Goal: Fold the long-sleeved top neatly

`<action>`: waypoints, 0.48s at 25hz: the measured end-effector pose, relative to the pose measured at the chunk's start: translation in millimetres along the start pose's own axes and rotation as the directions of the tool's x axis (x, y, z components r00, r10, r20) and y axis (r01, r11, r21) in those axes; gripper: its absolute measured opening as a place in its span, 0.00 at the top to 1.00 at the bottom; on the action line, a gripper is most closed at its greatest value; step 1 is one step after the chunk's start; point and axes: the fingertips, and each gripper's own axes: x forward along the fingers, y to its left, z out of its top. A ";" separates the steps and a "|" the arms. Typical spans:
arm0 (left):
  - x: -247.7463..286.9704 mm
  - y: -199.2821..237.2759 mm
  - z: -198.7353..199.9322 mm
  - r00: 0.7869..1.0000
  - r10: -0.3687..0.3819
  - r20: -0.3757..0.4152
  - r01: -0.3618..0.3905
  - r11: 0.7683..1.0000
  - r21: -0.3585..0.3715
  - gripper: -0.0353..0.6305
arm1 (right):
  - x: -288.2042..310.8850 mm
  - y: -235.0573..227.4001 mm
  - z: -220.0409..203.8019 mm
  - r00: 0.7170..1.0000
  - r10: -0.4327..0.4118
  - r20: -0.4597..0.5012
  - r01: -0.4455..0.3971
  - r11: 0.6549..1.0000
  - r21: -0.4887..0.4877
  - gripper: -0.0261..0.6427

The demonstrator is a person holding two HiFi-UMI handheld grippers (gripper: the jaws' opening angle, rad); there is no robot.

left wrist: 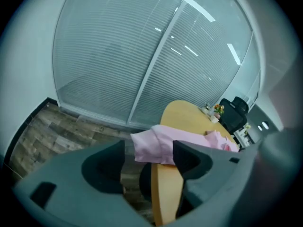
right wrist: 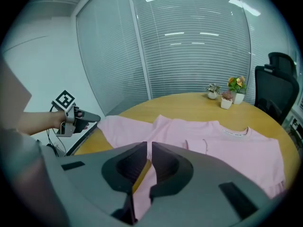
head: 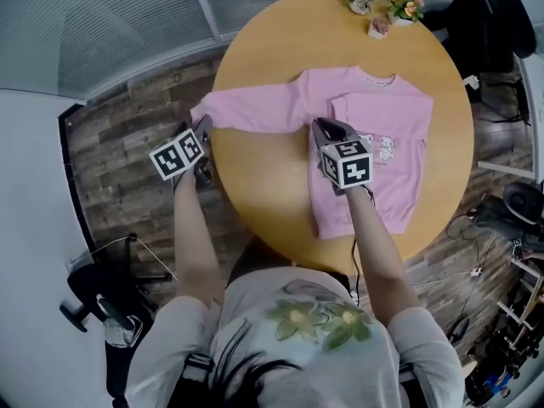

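Observation:
A pink long-sleeved top (head: 382, 134) lies flat, front up, on the round wooden table (head: 272, 185). One sleeve is folded across the chest. The other sleeve (head: 246, 109) stretches left, and its cuff (left wrist: 151, 143) hangs over the table's edge. My left gripper (head: 202, 131) is at that edge, right by the cuff. Its jaws stand open with the cuff just ahead of the gap (left wrist: 149, 148), not pinched. My right gripper (head: 327, 128) hovers over the top's body near the armpit, jaws shut (right wrist: 149, 148) on nothing. The right gripper view also shows the left gripper (right wrist: 92, 118) at the sleeve's end.
Small potted plants (head: 382, 8) stand at the table's far edge. A black office chair (head: 493, 24) is behind the table on the right. A glass wall with blinds (right wrist: 189, 41) runs along the back. Cables and gear lie on the floor at right (head: 501, 253).

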 end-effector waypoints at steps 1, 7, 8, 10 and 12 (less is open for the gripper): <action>5.0 0.3 -3.5 0.999 -0.034 -0.028 0.034 0.999 -0.011 0.48 | -1.6 3.9 -0.4 1.000 0.002 0.002 -0.002 1.000 -0.005 0.91; 19.0 1.7 -13.8 0.977 -0.202 -0.076 0.183 0.962 -0.201 0.55 | -11.7 29.0 -6.8 1.000 0.018 0.003 -0.018 0.999 -0.030 0.91; 17.9 3.3 -13.1 0.978 -0.199 -0.069 0.181 0.960 -0.213 0.61 | -13.8 31.9 -7.3 1.000 0.021 0.006 -0.021 0.999 -0.030 0.91; 12.3 9.2 -8.6 0.987 -0.157 -0.034 0.146 0.967 -0.211 0.84 | -19.0 36.5 -7.3 1.000 0.027 0.015 -0.027 0.999 -0.027 0.91; 3.9 12.2 -1.3 0.994 -0.112 0.014 0.112 0.977 -0.182 0.94 | -25.2 39.1 -6.7 0.999 0.030 0.026 -0.030 0.999 -0.022 0.91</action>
